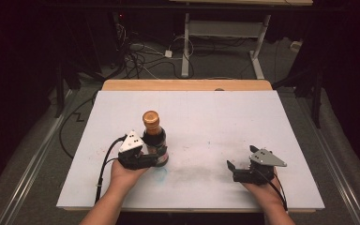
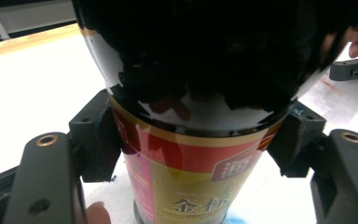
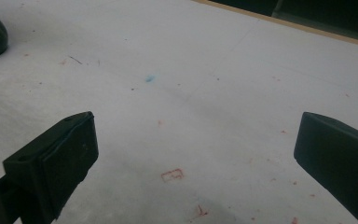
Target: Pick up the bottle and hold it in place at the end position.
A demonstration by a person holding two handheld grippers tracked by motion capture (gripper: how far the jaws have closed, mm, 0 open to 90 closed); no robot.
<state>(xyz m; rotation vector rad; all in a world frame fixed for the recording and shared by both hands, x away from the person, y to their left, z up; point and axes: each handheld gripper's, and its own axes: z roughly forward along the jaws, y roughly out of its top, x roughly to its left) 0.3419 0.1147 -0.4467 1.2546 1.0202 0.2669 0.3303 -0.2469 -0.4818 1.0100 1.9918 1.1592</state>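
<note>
This looks like a lab or recording studio: black curtains point(image 1: 23, 56) hang on all sides, a tangle of cables point(image 1: 140, 58) lies on the grey floor at twelve o'clock, and a white-topped table point(image 1: 225, 117) stands by a metal desk frame point(image 1: 225, 42).

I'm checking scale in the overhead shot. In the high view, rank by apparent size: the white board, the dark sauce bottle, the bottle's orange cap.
Largest to smallest in the high view:
1. white board, by far the widest
2. sauce bottle, upright, clamped at its label by the left tongs
3. orange cap, though it sits nearest the camera
</note>
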